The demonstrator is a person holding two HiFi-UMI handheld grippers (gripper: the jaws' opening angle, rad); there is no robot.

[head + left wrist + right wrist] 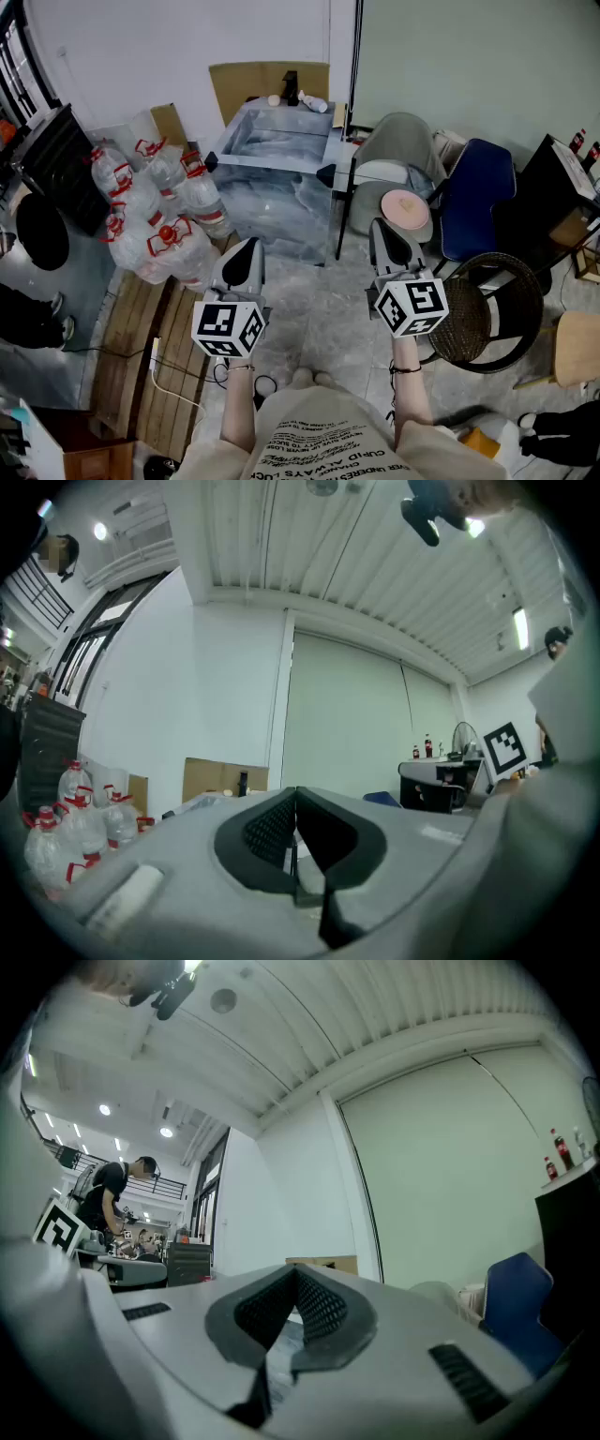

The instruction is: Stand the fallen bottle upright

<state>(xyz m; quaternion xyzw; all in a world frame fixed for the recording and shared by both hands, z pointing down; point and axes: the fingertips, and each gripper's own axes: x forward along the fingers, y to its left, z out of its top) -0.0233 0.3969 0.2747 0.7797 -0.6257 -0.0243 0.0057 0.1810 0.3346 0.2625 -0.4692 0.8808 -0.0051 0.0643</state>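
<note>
Across the floor stands a marble-patterned table (281, 141). At its back right edge a pale bottle (315, 102) lies on its side, beside an upright dark bottle (292, 88). Both grippers are held level well short of the table. My left gripper (247, 251) is shut and empty, and in the left gripper view its pads (272, 829) meet at the tip. My right gripper (386, 234) is also shut with nothing in it, its pads (319, 1305) pressed together in the right gripper view. The dark bottle (243, 783) shows far off in front of the cardboard.
Several large water jugs (155, 216) crowd the floor left of the table. A grey chair (401, 148), a pink cushion (405, 208), a blue chair (478, 192) and a round wicker seat (487, 309) stand on the right. A wooden pallet (141, 366) lies at the lower left.
</note>
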